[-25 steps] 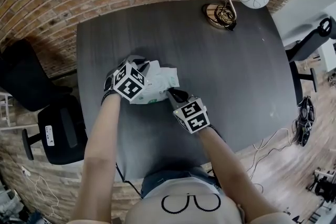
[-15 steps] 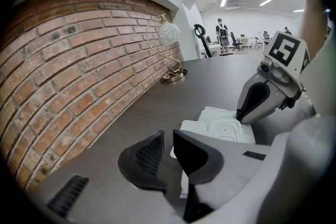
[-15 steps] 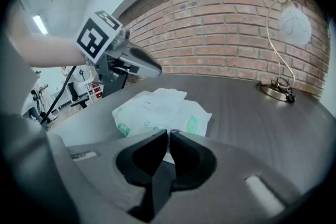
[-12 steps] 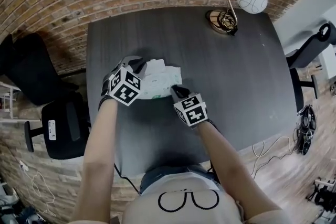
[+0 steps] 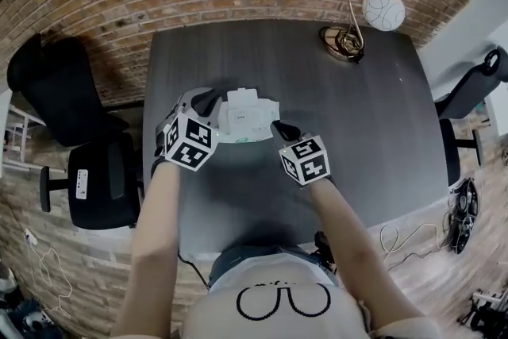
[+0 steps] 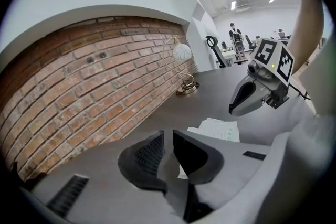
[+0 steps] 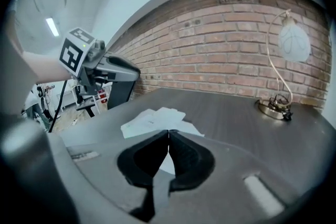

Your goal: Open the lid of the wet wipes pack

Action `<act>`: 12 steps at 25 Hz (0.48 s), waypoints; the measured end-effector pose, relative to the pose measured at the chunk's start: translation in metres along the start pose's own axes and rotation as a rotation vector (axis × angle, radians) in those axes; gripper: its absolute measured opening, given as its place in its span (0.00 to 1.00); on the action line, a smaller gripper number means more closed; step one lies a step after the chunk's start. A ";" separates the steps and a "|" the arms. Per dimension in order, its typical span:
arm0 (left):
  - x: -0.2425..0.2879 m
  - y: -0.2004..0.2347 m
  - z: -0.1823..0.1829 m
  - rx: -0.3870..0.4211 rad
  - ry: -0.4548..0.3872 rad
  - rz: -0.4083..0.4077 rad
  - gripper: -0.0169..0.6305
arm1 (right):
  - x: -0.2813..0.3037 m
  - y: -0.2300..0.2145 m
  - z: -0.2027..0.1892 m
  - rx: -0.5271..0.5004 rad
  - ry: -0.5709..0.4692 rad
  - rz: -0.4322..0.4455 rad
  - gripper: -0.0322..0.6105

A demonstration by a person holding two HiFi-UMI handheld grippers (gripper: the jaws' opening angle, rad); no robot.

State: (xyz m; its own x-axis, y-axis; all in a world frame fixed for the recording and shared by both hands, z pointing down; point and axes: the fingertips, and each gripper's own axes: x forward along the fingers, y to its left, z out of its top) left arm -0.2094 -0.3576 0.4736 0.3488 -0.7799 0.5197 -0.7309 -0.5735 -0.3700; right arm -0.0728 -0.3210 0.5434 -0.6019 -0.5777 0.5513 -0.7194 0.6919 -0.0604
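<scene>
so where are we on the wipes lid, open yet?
Done: both grippers sit at the wet wipes pack, which lies on the table. In hand: nothing; the left gripper has its jaws slightly apart, the right gripper is shut, neither on the pack. Left: a white flap shows at the pack's far edge, but I can't tell if the lid is open; count it pending.

I can't read the print on the wet wipes pack (image 5: 248,117), and my left gripper (image 6: 168,137) hides its near edge.

Head view looks steeply down on left gripper (image 5: 205,101) and right gripper (image 5: 281,129). Each gripper view runs low along its own jaws; both share the wet wipes pack (image 7: 152,117) just ahead.
</scene>
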 end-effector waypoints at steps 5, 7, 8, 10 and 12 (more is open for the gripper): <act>-0.038 0.013 0.016 -0.091 -0.083 0.108 0.11 | -0.041 0.004 0.046 -0.083 -0.128 -0.027 0.05; -0.053 0.015 0.022 -0.130 -0.119 0.131 0.10 | -0.060 0.008 0.067 -0.123 -0.194 -0.033 0.05; -0.060 0.015 0.025 -0.148 -0.138 0.144 0.08 | -0.069 0.009 0.077 -0.140 -0.224 -0.039 0.05; -0.075 0.017 0.030 -0.181 -0.174 0.176 0.03 | -0.089 0.011 0.096 -0.169 -0.274 -0.060 0.05; -0.091 0.017 0.036 -0.220 -0.210 0.203 0.02 | -0.110 0.013 0.112 -0.194 -0.317 -0.084 0.05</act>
State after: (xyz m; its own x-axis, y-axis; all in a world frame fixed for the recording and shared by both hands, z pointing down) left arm -0.2321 -0.3049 0.3920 0.2795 -0.9199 0.2750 -0.8985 -0.3515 -0.2629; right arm -0.0548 -0.2974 0.3889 -0.6431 -0.7199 0.2613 -0.7099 0.6883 0.1491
